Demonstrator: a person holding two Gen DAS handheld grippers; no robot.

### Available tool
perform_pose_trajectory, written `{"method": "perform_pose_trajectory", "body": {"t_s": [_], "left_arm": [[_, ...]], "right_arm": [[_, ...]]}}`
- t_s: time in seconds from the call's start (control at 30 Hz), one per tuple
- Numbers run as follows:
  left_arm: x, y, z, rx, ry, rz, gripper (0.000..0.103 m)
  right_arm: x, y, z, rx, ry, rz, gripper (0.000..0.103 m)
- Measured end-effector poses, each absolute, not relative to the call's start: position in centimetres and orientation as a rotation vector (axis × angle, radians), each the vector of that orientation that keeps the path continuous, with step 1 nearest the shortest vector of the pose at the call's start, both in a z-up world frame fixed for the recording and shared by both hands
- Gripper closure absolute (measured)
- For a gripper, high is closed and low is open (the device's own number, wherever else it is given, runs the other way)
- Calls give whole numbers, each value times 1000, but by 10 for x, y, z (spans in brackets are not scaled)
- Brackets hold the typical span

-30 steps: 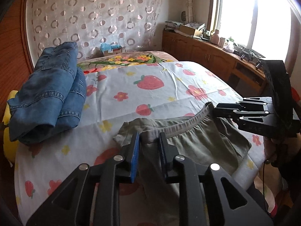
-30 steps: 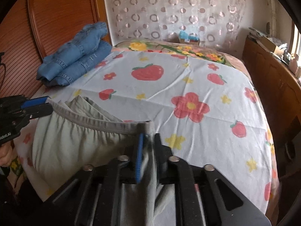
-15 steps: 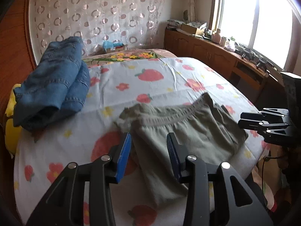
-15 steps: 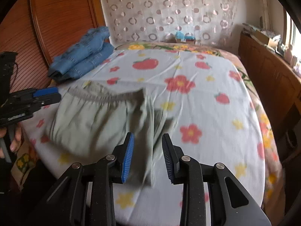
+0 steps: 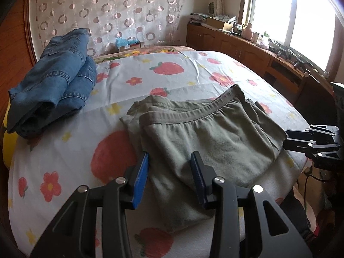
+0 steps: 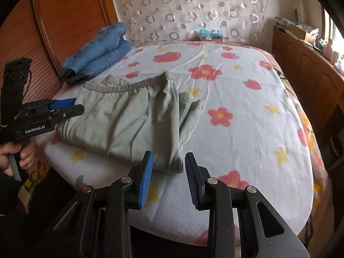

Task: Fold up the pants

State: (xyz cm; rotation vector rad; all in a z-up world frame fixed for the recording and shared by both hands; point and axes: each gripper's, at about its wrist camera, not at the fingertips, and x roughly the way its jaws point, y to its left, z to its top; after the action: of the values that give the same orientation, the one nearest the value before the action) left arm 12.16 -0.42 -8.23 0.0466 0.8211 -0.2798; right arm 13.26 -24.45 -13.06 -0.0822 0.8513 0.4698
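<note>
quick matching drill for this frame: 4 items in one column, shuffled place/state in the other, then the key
1. green pants
2. blue jeans
3. left gripper
4. cardboard box

a. on the wooden cabinet under the window
b. jaws open, nothing pinched
c. folded, at the bed's near edge
d. bundled by the wooden headboard

Pairs: 1-c, 2-d, 3-b, 4-a

Home bedroom: bed (image 6: pixel 247 129) under strawberry-print sheet, wooden headboard (image 6: pixel 71 21), circle-patterned curtain (image 5: pixel 111 15), cluttered sideboard (image 5: pixel 247 47) below window (image 5: pixel 290 10).
</note>
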Motion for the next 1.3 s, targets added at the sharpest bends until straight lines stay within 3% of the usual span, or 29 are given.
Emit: {"method": "perform_pose_trajectory", "body": {"t_s": [0.07, 0.13, 0.2, 0.5, 0.53, 0.67, 0.7, 0.83, 0.9, 1.3], "left_arm": [[122, -4, -83, 45, 822, -278, 65], [123, -4, -85, 45, 825, -277, 65], [124, -4, -87, 49, 830, -274, 65], [127, 2, -95, 13, 840, -284, 64], [127, 2, -95, 10, 841, -285, 63], [127, 3, -97, 5, 833, -287, 60], [127, 3, -98, 3, 831, -288, 59], [126, 7, -100, -13, 817, -289, 54], [126, 6, -100, 0, 811, -268, 46], [127, 8, -102, -3, 797, -270, 44]], "right_arm": [[132, -244, -133, -90, 854, 473, 73], [131, -244, -133, -104, 850, 477, 93], [130, -245, -131, -118, 834, 459, 100], [127, -256, -120, -55, 780, 442, 100], [127, -256, -117, -56, 773, 428, 97], [133, -256, -113, -46, 765, 424, 48], [136, -256, -112, -43, 765, 422, 41], [153, -247, -115, -53, 788, 431, 40], [165, -243, -118, -53, 809, 432, 39], [214, -221, -134, -104, 884, 414, 39]]}}
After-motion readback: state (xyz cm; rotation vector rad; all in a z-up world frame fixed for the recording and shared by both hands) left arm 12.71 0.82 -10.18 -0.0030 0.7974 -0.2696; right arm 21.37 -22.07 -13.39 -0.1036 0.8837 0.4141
